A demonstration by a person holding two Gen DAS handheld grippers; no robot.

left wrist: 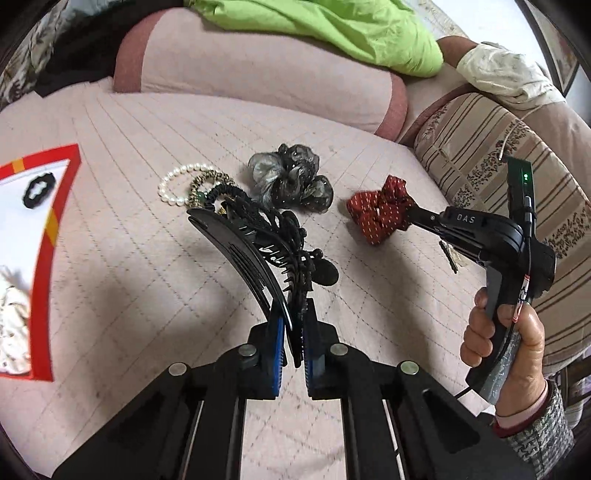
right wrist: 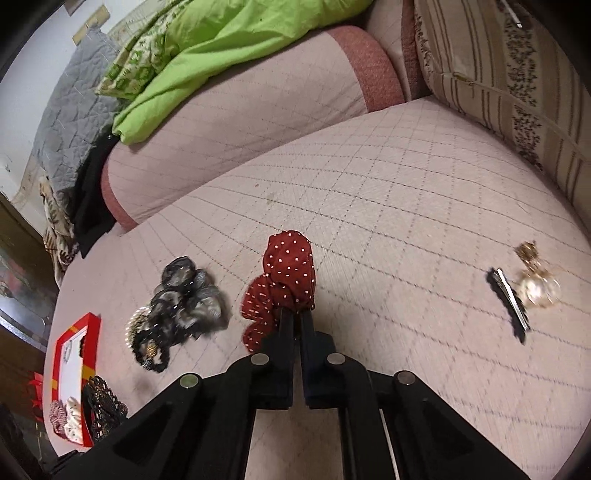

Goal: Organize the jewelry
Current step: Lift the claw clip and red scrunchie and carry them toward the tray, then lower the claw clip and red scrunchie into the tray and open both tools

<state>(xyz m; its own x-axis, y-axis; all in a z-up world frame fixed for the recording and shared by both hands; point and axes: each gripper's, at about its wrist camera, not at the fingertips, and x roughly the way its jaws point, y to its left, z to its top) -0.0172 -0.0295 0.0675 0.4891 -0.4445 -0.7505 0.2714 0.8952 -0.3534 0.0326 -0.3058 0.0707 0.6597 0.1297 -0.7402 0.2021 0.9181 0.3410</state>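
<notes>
My left gripper (left wrist: 293,325) is shut on a large black hair claw clip (left wrist: 243,243), held above the pink quilted bed cover (left wrist: 147,240). My right gripper (right wrist: 297,312) is shut on a red white-dotted scrunchie (right wrist: 288,273), which shows as well in the left wrist view as the red scrunchie (left wrist: 376,214) at the right gripper's tips. On the cover lie a grey organza scrunchie (left wrist: 291,181), a pearl bracelet (left wrist: 173,184) and black hair ties (left wrist: 221,192). A red-rimmed box (left wrist: 48,236) at the left holds a black hair tie (left wrist: 38,188).
A black hair pin (right wrist: 511,299) and a gold pearl ornament (right wrist: 535,284) lie right of the right gripper. Pink bolster (left wrist: 258,74), green blanket (left wrist: 332,29) and a striped pillow (left wrist: 498,155) border the cover. A hand (left wrist: 509,343) grips the right tool.
</notes>
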